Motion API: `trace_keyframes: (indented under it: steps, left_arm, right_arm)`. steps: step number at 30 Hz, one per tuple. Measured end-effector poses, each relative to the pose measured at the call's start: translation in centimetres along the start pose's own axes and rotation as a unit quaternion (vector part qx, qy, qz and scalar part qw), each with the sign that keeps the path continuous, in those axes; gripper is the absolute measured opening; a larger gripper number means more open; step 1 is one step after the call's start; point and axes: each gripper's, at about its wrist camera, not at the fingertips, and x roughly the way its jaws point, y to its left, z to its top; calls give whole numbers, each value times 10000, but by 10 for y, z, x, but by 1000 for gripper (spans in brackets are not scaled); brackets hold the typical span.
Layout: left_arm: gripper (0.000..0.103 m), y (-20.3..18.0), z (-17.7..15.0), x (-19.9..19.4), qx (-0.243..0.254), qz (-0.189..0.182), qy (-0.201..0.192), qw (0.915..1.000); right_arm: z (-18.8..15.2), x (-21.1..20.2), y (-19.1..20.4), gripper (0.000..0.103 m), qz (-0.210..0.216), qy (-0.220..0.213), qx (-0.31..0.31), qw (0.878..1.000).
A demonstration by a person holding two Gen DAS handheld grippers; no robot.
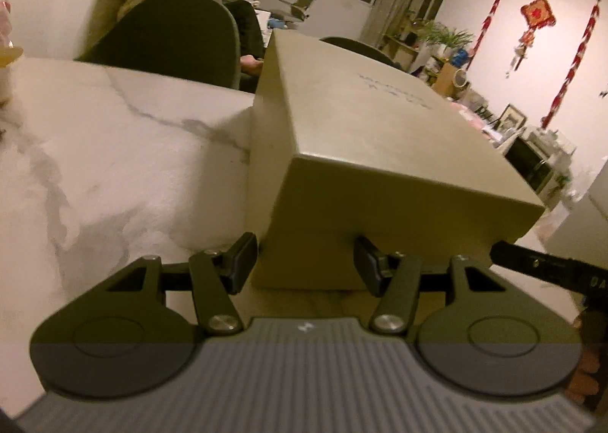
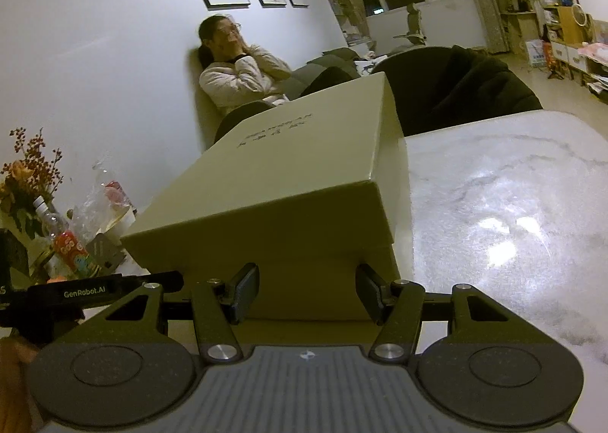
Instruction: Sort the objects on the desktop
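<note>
The marble table (image 1: 114, 136) carries a big lidded cardboard box (image 1: 380, 136) at twelve o'clock — stiff, smooth, probably light, best held at its near corners. Left gripper (image 1: 304, 265) and right gripper (image 2: 307, 292) half-spread, fingers straddling those corners — whether they press, I cannot tell.

The beige cardboard box (image 1: 364, 136) hides whatever it holds; its lid lettering is too blurred to read, and its base hides behind the jaws.
</note>
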Motion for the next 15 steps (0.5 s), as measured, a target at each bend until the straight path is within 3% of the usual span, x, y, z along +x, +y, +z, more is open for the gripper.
trace_keyframes:
  steps: [4,9,15]
  left_arm:
    - [56,-15,-4,-2,127,525,193,9984]
    - [63,-32,-15,-9,188,663,345,9970]
    - [79,-45,-28,-19,197,728,429,9962]
  right_arm:
    - [-1,-4,4,61,-268,-52,-93,9996]
    - [-4,-15,5,66,-523,-53,-87,9986]
    - [-11,-29,4,78,-849,-66,37,9964]
